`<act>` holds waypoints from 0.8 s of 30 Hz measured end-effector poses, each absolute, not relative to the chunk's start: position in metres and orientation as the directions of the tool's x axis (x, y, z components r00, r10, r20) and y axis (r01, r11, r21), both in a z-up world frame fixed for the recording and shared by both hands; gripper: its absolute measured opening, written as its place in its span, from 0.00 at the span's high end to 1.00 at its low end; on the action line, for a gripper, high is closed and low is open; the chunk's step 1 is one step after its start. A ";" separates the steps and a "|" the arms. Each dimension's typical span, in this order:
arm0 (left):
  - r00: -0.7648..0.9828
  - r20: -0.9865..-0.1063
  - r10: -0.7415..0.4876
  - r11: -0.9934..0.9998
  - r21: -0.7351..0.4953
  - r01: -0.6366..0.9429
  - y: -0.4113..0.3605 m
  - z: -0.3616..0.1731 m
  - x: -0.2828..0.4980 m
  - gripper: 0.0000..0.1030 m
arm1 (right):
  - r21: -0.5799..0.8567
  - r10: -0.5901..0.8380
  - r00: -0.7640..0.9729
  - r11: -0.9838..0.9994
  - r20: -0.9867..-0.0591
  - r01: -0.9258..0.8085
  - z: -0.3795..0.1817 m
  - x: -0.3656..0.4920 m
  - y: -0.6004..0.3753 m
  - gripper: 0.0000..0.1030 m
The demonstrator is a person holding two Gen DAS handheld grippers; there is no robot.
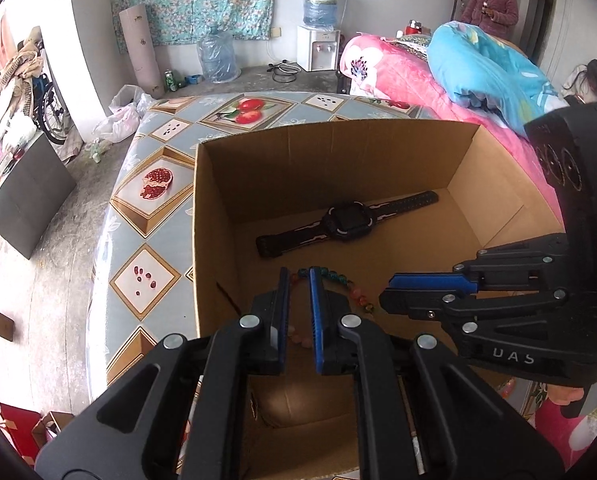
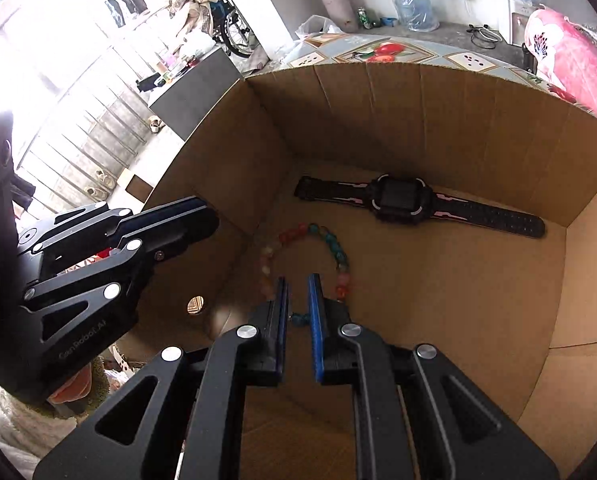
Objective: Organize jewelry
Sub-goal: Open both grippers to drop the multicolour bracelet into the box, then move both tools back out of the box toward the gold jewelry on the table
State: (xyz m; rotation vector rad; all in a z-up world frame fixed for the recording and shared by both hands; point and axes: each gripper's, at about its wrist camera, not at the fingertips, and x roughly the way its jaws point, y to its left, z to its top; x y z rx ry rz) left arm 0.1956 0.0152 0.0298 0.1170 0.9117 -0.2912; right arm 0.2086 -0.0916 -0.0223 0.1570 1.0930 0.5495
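A black watch lies flat on the floor of an open cardboard box; it also shows in the right wrist view. A bracelet of red, green and pink beads lies on the box floor in front of the watch, partly hidden behind my fingers in the left wrist view. My left gripper hangs over the box's near left part with a narrow gap between its fingers, holding nothing. My right gripper is just above the bracelet, fingers a little apart, empty.
The box stands on a table with a fruit-print cloth. A bed with pink and blue quilts is to the right. Water jugs and a dispenser stand by the far wall. A person stands at the door.
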 end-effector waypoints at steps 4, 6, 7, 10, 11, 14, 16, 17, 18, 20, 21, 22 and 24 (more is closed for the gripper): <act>0.618 -0.760 -0.202 0.962 -0.036 0.270 0.026 0.039 0.189 0.91 | 0.392 0.514 0.392 0.850 -0.763 -0.352 -0.015 0.200 -0.099 0.89; 0.646 -0.733 -0.213 0.962 -0.040 0.272 0.030 0.048 0.179 0.91 | 0.404 0.532 0.427 0.842 -0.731 -0.357 -0.007 0.193 -0.107 0.89; 0.661 -0.716 -0.224 0.960 -0.044 0.278 0.031 0.054 0.172 0.91 | 0.407 0.541 0.453 0.838 -0.709 -0.364 -0.001 0.186 -0.111 0.89; 0.698 -0.661 -0.276 0.948 -0.067 0.311 0.034 0.069 0.144 0.91 | 0.412 0.570 0.537 0.821 -0.622 -0.395 0.023 0.161 -0.127 0.89; 0.706 -0.642 -0.298 0.942 -0.079 0.327 0.035 0.072 0.133 0.89 | 0.415 0.578 0.566 0.816 -0.588 -0.402 0.030 0.149 -0.134 0.89; 0.710 -0.604 -0.362 0.917 -0.094 0.388 0.033 0.073 0.098 0.85 | 0.430 0.593 0.638 0.802 -0.491 -0.415 0.043 0.109 -0.156 0.88; 0.696 -0.596 -0.402 0.897 -0.102 0.431 0.029 0.067 0.076 0.85 | 0.443 0.593 0.663 0.798 -0.456 -0.409 0.041 0.084 -0.169 0.88; 0.685 -0.597 -0.419 0.887 -0.105 0.451 0.026 0.062 0.067 0.85 | 0.448 0.590 0.672 0.798 -0.448 -0.403 0.037 0.072 -0.175 0.88; 0.673 -0.599 -0.434 0.878 -0.114 0.465 0.024 0.056 0.058 0.85 | 0.450 0.587 0.675 0.800 -0.448 -0.397 0.032 0.061 -0.178 0.88; 0.640 -0.614 -0.462 0.860 -0.134 0.492 0.018 0.043 0.046 0.85 | 0.435 0.559 0.685 0.820 -0.467 -0.373 0.018 0.041 -0.182 0.88; 0.624 -0.625 -0.468 0.855 -0.142 0.499 0.014 0.034 0.041 0.85 | 0.425 0.543 0.687 0.831 -0.483 -0.359 0.011 0.032 -0.183 0.88; 0.607 -0.637 -0.475 0.849 -0.151 0.506 0.009 0.025 0.037 0.85 | 0.417 0.525 0.689 0.843 -0.500 -0.340 0.003 0.026 -0.184 0.88; 0.569 -0.665 -0.484 0.838 -0.165 0.520 -0.001 0.007 0.032 0.85 | 0.424 0.492 0.686 0.859 -0.535 -0.286 -0.015 0.018 -0.189 0.88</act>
